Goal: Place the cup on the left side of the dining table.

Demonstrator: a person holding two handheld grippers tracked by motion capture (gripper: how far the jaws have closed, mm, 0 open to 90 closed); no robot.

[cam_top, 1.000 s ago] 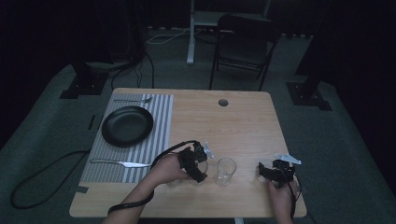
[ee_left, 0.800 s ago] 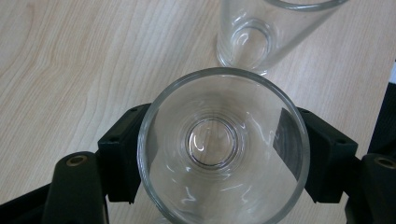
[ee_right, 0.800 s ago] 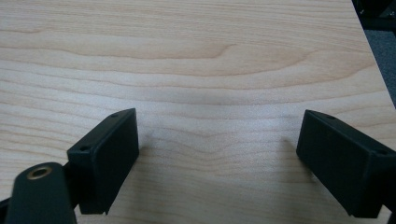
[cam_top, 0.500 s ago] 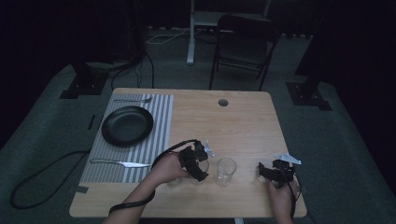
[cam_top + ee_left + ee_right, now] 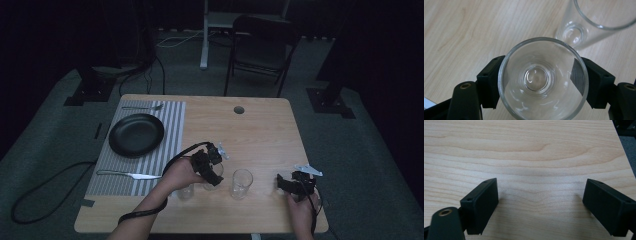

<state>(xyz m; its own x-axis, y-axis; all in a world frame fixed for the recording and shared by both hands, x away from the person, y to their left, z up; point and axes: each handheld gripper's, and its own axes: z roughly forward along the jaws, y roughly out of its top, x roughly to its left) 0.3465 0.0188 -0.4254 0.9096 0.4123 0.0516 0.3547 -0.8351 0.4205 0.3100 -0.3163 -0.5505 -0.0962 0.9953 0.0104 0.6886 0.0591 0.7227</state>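
My left gripper [image 5: 543, 83] is shut on a clear drinking glass [image 5: 541, 62]; its black pads press on the rim from both sides, and I look straight down into the glass. In the high view this gripper [image 5: 210, 170] and the glass [image 5: 216, 179] are near the table's front middle. A second clear glass [image 5: 241, 183] stands upright just to the right of it, also seen as the neighbouring glass [image 5: 594, 22]. My right gripper [image 5: 544, 205] is open over bare wood with nothing between its jaws, at the front right [image 5: 286, 184].
A striped placemat [image 5: 172, 130] on the left carries a black plate [image 5: 136, 134], a fork [image 5: 142, 107] behind it and a knife [image 5: 127, 175] in front. What looks like a third glass [image 5: 185, 192] stands by the left hand. A round hole [image 5: 239, 109] marks the wooden table [image 5: 260, 135].
The left gripper has edged slightly away from the front edge, the glass still in its jaws. The right gripper has kept still.
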